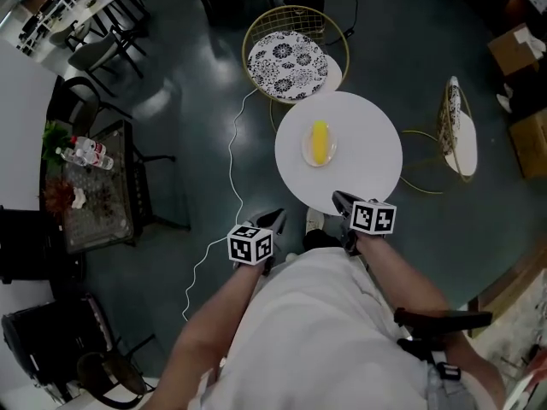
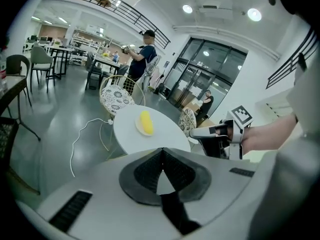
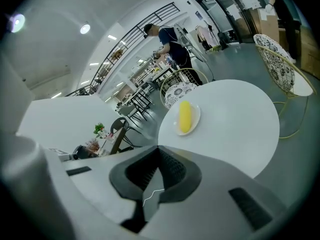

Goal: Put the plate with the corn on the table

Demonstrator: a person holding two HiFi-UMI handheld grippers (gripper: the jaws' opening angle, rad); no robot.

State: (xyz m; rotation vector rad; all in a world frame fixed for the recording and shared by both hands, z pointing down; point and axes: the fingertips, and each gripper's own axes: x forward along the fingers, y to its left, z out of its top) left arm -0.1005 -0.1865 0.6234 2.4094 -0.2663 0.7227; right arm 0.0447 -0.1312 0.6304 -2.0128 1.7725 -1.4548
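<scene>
A yellow corn cob point(image 1: 319, 142) lies on a small white plate point(image 1: 307, 149) on the round white table point(image 1: 367, 156), a little left of its centre. Both grippers hover at the table's near edge, well short of the plate. My left gripper point(image 1: 277, 219) is off the table's left near side, shut and holding nothing. My right gripper point(image 1: 341, 200) reaches just over the near rim, its jaws also shut and empty. The left gripper view shows the corn point(image 2: 146, 122) ahead and the right gripper point(image 2: 196, 132) beside it. The right gripper view shows the corn point(image 3: 185, 116) on the table point(image 3: 235, 121).
A gold wire chair with a patterned cushion point(image 1: 287, 63) stands beyond the table, another chair point(image 1: 454, 126) to its right. A white cable point(image 1: 231, 156) trails across the floor at left. A dark side table point(image 1: 96, 203) carries bottles and flowers. A person point(image 2: 140, 59) stands far off.
</scene>
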